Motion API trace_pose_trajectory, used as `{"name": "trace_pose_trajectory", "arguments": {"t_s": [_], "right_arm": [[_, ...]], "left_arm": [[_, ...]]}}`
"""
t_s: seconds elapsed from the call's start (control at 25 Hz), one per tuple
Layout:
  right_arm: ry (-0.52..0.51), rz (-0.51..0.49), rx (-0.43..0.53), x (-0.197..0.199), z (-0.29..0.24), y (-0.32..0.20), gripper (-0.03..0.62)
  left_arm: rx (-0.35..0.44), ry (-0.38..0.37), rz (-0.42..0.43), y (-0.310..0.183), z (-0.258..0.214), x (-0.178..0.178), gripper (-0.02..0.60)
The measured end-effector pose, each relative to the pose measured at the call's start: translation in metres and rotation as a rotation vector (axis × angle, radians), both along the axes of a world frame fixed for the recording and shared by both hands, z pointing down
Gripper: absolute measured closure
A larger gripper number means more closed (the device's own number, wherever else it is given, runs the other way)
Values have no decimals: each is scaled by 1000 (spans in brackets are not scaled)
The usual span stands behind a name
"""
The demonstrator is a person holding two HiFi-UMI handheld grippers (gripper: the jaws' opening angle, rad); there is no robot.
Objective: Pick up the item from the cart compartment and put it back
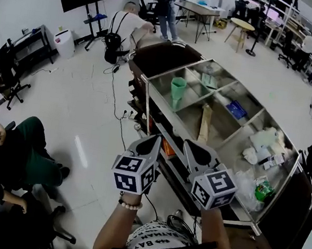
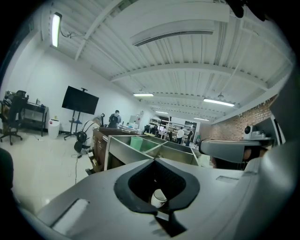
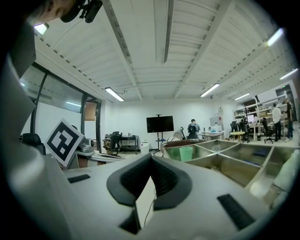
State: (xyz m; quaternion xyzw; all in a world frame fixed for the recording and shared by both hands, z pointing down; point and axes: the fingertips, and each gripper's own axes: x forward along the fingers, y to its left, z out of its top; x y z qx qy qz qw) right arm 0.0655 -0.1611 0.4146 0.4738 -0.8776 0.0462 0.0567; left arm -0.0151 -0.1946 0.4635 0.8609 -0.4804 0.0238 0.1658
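– Items all sit down inside the cart (image 1: 146, 100), as far as we can see. Shall we name them from the left?

– Yes. We see a green cup (image 1: 178, 88) standing in its own box of the cart. Next, a long brown board (image 1: 204, 123) lies in the middle box. Then a flat blue thing (image 1: 237, 109) lies in the box beside it. At the right end we see white bags (image 1: 267, 142) and a green packet (image 1: 263, 190).

– Which one is ours to lift?

– We can't tell. The job only says "the item".

– What are our hands doing?

– Our left tool (image 1: 152, 142) is clenched shut with nothing in it. Our right tool (image 1: 191, 148) is clenched shut too, and it is just as empty. Both point at the cart, close to its long near side. They touch none of the things in it.

– So how far along are we?

– We think it could be one of two ways. Maybe the item is waiting in its box to be lifted out. Or maybe it has been out, is back in its box, and the job is over. Both would look just like this.

– Is anything up in the air?

– No. Neither tool holds anything, and every thing we named rests in a box.
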Motion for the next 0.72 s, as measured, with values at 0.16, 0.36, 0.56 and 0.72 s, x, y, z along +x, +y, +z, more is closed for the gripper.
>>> {"name": "trace_pose_trajectory", "arguments": {"t_s": [0.16, 0.36, 0.56, 0.72], "right_arm": [[-19, 5, -13, 4, 3, 6, 580], [-21, 4, -15, 3, 5, 12, 580], [-21, -2, -11, 0, 2, 17, 580], [-18, -13, -12, -7, 3, 19, 580]], "left_arm": [[10, -1, 2, 4, -5, 0, 581], [16, 1, 7, 8, -6, 1, 581], [13, 5, 4, 12, -6, -2, 581], [10, 7, -3, 13, -5, -7, 581]]}}
